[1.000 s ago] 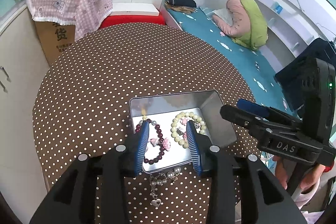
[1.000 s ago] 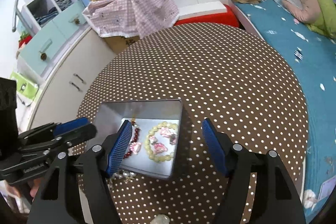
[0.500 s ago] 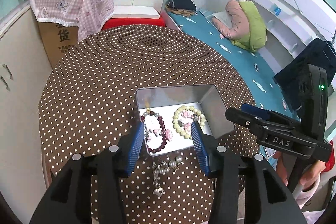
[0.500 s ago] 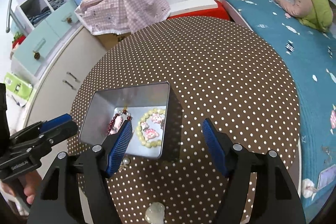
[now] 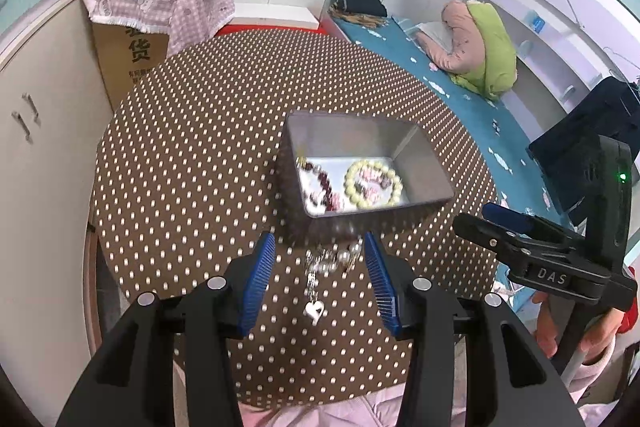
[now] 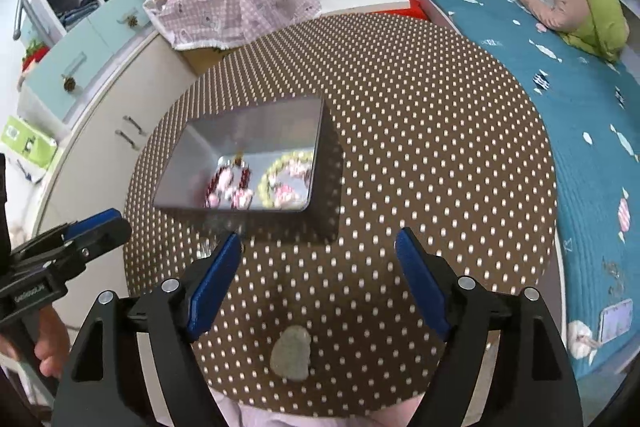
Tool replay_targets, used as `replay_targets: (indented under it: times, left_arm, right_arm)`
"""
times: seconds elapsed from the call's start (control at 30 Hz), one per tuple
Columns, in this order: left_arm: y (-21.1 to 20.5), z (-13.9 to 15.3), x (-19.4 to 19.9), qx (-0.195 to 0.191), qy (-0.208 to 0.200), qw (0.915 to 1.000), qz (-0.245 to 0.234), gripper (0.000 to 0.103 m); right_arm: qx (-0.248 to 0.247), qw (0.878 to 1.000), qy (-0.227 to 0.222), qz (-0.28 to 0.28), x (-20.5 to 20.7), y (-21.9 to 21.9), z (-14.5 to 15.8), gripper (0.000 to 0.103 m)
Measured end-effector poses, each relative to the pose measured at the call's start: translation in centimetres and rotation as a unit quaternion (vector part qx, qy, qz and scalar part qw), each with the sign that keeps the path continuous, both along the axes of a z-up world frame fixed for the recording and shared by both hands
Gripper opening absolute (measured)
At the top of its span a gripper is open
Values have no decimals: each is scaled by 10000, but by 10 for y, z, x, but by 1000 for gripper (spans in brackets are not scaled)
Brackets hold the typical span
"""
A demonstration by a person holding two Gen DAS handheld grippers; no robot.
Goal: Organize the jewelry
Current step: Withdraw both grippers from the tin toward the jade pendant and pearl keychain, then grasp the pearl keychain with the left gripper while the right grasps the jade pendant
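Pearl bracelet (image 5: 329, 261) lies untouched between left gripper's (image 5: 319, 281) parted jaws.

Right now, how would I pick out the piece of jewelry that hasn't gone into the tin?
Find the round table with the brown polka-dot cloth and the open metal tin on it. On the cloth against the tin's near wall lies a pearl chain. It alone is outside the tin, and ends in a small white heart charm.
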State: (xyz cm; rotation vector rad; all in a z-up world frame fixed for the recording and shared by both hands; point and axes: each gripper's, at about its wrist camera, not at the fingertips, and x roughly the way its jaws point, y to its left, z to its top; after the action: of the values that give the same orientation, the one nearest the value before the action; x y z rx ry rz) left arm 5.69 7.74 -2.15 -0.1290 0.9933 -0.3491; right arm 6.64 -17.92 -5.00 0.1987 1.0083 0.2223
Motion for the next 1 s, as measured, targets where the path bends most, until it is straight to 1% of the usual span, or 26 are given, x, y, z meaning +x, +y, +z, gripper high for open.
replay_targets:
  times: [0.17,0.27,0.37,0.43,0.7,0.77,0.83,0.87,0.9,0.93,0.97,1.0]
  left_arm:
    - [2,-16,-9,15,221,9998,21,45]
    - [3,-27,-14,-6,355,9994,35,45]
    - [1,-36,-17,42,455,9989,41,45]
    - [0,-41,-18,65,529,9986,12,45]
    - [-6,-53,-18,122,701,9974,-87,45]
    - [-8,-54,-17,131,713,9973,-113,45]
    - [-11,-55,-16,154,734,9971,-137,45]
    - [-15,-55,-14,174,744,9970,-135,45]
    - [-16,-56,-12,203,756,9968,-138,45]
    - [-17,-57,-12,209,764,9967,-145,45]
    - [-19,-57,-9,207,782,9966,-157,45]
    - [-20,-58,-7,207,803,9964,-167,45]
  right_arm:
    - [-252,9994,207,111,-13,10,-14,77]
    - [-320,9986,392,157,-19,15,-24,77]
    - [-572,9974,422,69,-26,19,-30,77]
    - [-652,9966,491,59,-29,21,-35,77]
    - [-755,9954,466,352,-51,35,-44,77]
    - [-833,9944,489,420,-55,38,-47,77]
    - [-809,9941,549,471,-56,41,-52,77]
    - [-857,9942,422,497,-59,42,-52,77]
    - [-922,9935,417,512,-59,44,-53,76]
    - [-1043,9925,341,546,-62,45,-53,70]
    - [-1145,9915,294,547,-64,46,-53,67]
    - [-1241,9905,243,539,-65,47,-53,60]
